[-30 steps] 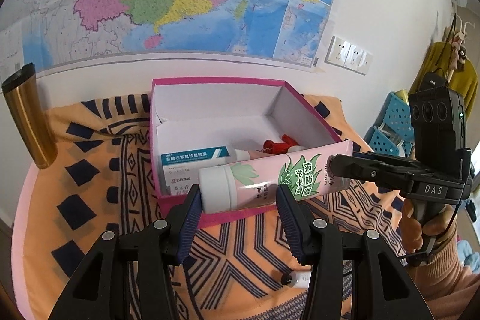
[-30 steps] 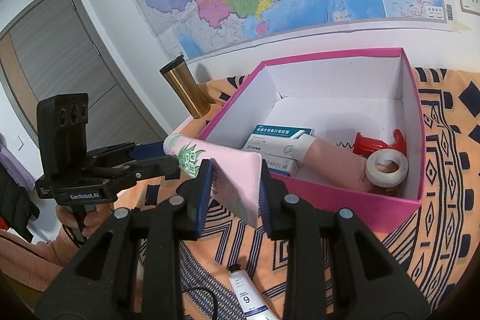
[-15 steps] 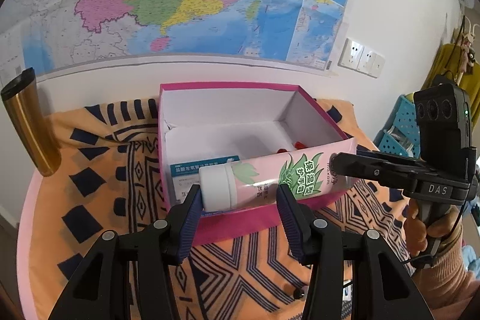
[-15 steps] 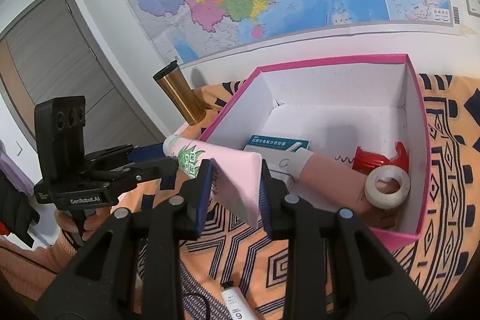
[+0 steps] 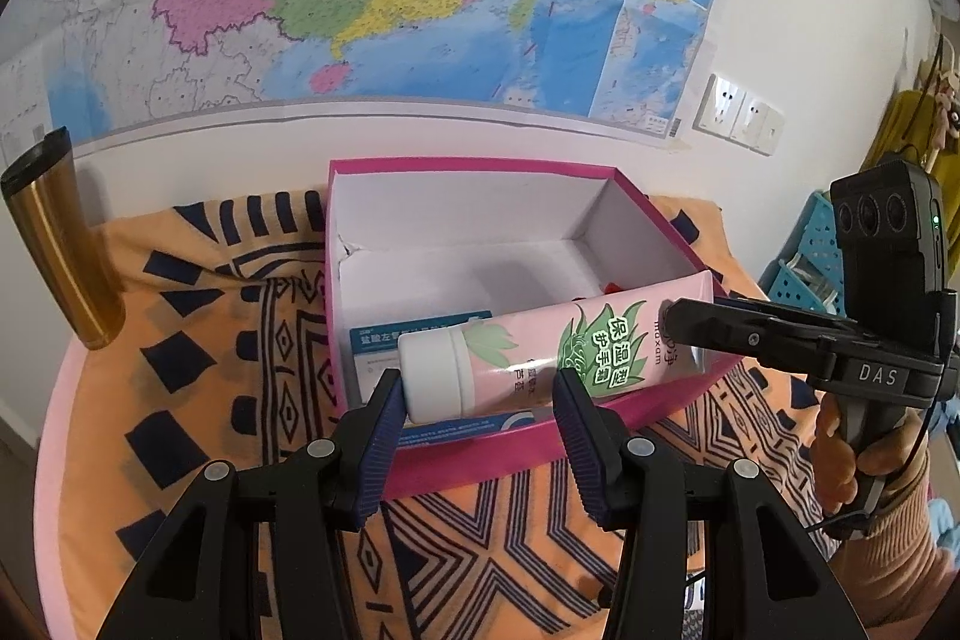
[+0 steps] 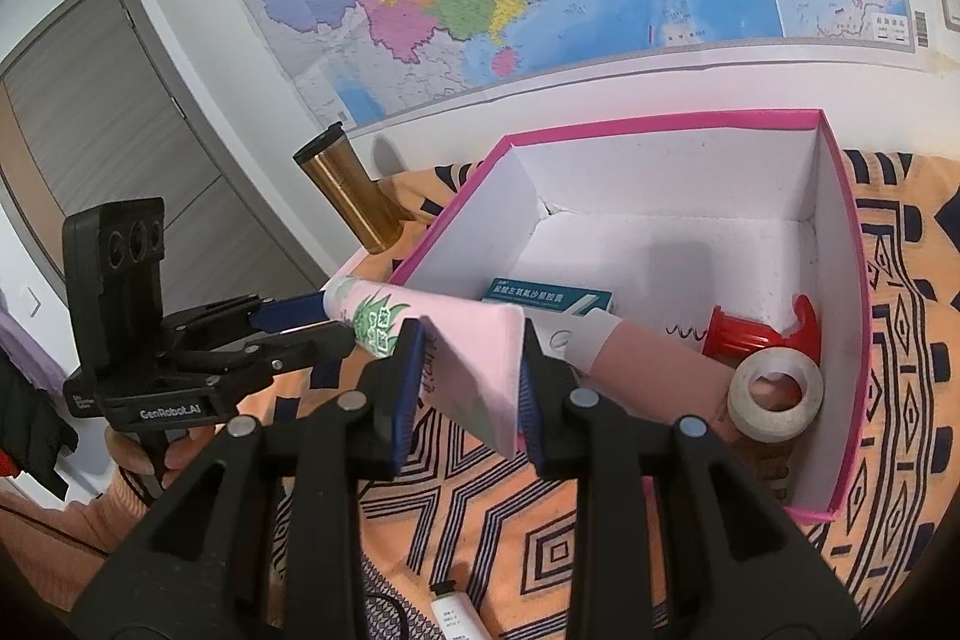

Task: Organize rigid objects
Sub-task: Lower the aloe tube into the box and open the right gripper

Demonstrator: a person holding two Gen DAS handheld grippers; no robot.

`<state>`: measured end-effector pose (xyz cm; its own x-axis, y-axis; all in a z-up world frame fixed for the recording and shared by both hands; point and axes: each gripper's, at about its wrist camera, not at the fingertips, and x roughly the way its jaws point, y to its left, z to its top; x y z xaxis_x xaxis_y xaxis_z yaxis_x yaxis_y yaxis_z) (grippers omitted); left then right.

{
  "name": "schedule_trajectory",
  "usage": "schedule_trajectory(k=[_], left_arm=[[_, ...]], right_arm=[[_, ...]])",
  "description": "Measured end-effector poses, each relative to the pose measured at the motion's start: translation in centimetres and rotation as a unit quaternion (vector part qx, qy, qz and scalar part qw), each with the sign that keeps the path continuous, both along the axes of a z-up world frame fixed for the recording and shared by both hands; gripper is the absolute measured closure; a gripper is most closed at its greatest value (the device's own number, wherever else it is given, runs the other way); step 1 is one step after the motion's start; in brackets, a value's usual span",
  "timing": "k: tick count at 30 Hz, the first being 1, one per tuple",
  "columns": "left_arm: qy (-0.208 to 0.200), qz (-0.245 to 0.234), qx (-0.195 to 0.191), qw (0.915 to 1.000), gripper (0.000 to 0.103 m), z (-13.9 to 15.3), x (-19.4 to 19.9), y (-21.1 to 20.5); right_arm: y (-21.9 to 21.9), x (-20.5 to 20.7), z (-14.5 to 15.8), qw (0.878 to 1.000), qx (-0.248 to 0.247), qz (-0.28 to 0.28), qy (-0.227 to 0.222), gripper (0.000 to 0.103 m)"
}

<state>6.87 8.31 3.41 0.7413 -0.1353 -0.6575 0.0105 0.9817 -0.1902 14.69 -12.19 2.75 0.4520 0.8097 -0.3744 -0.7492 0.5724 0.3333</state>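
Note:
A pink hand-cream tube (image 5: 540, 358) with a white cap and green leaf print hangs level over the front wall of the pink box (image 5: 474, 166). My left gripper (image 5: 477, 400) is shut on its cap end. In the right wrist view my right gripper (image 6: 471, 364) is shut on the tube's (image 6: 474, 364) flat crimped end, with the left gripper (image 6: 312, 325) at the far end. Inside the box (image 6: 660, 124) lie a blue-and-white medicine carton (image 6: 540, 295), a second pink tube (image 6: 648, 358), a red plastic piece (image 6: 756, 334) and a tape roll (image 6: 774, 394).
A gold tumbler (image 5: 60, 250) stands at the cloth's left edge by the wall. A small white tube (image 6: 456, 610) lies on the patterned orange cloth (image 5: 198, 358) in front of the box. A wall map hangs behind. A hand (image 5: 864, 466) holds the right gripper's handle.
Both grippers have carried the tube a little further in over the box's front wall. Both grips have stayed the same.

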Motion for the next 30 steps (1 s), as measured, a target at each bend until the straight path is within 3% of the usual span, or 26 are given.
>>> schedule_trajectory(k=[30], left_arm=[[0.031,0.015,0.005,0.9994,0.053,-1.4,1.9,0.7]], right_arm=[[1.0,2.4,-1.0,0.999,-0.010,-0.005,0.030,0.071]])
